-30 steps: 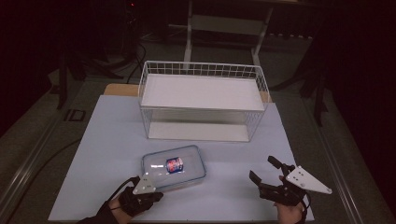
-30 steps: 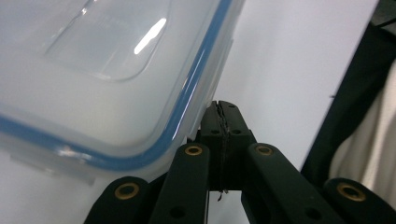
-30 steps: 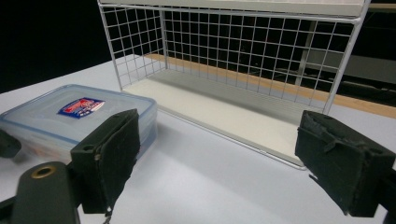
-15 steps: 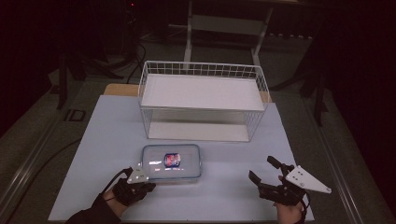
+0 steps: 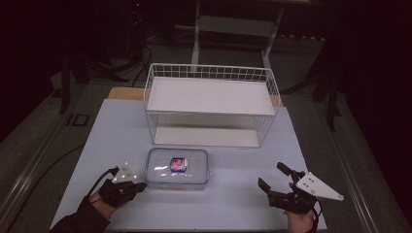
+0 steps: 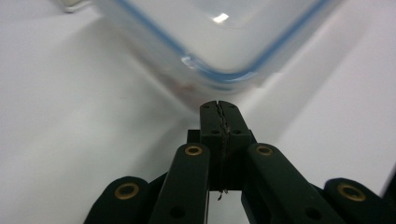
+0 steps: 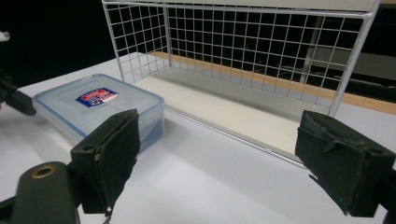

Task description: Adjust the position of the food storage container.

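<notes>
Worktop: a pale, white-blue rectangular table top (image 5: 121,126), brightly lit against dark surroundings.
Rack: a white wire-grid rack with a flat white shelf (image 5: 210,94) stands at the far middle of the worktop; its open front faces the person, and a white base panel (image 7: 224,105) lies under the shelf.
Box: a clear rectangular plastic container with a blue-rimmed lid and a red-and-blue label (image 5: 178,167) lies flat near the front edge, left of centre, just in front of the rack and apart from it.
Left gripper: the black left gripper (image 5: 138,185) sits near the front left corner, its jaws pressed together with nothing between them, tips right at the box's left side; in the left gripper view the tips (image 6: 219,109) are just beside a rounded corner of the box (image 6: 224,42); contact cannot be told.
Right gripper: the black right gripper (image 5: 273,180) is low near the front right corner, jaws spread wide apart and empty, well apart from the box (image 7: 100,105).
</notes>
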Demonstrator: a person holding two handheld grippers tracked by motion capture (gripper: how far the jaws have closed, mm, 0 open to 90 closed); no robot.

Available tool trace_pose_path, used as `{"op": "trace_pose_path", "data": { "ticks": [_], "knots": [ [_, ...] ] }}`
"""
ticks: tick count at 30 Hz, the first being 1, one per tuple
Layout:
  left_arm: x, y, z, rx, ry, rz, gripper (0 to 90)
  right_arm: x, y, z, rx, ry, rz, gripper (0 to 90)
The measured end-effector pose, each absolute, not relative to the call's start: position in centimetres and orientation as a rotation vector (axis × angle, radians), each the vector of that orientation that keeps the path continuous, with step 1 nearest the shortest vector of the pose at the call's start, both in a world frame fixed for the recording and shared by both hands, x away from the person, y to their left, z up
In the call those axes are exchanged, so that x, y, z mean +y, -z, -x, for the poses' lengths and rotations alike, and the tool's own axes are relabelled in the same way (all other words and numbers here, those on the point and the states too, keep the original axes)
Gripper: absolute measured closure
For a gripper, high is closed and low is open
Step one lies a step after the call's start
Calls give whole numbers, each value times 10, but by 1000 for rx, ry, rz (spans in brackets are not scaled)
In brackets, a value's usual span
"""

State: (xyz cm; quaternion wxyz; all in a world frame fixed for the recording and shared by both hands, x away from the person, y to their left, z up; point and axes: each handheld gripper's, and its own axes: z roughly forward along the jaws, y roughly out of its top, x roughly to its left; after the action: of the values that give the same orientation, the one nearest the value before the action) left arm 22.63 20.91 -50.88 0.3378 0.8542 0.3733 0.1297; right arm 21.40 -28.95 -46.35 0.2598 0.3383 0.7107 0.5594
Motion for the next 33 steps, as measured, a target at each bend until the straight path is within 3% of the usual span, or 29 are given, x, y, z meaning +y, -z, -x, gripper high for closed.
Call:
{"op": "trace_pose_path", "data": {
  "ticks": [11, 33],
  "knots": [
    [218, 514, -272, 1032, -346, -2198, 898, -289, 464, -214, 1923, -1513, -914, 137],
    [169, 513, -289, 935, -285, -2236, 898, -288, 464, -214, 1934, -1506, -909, 138]
  ]
}}
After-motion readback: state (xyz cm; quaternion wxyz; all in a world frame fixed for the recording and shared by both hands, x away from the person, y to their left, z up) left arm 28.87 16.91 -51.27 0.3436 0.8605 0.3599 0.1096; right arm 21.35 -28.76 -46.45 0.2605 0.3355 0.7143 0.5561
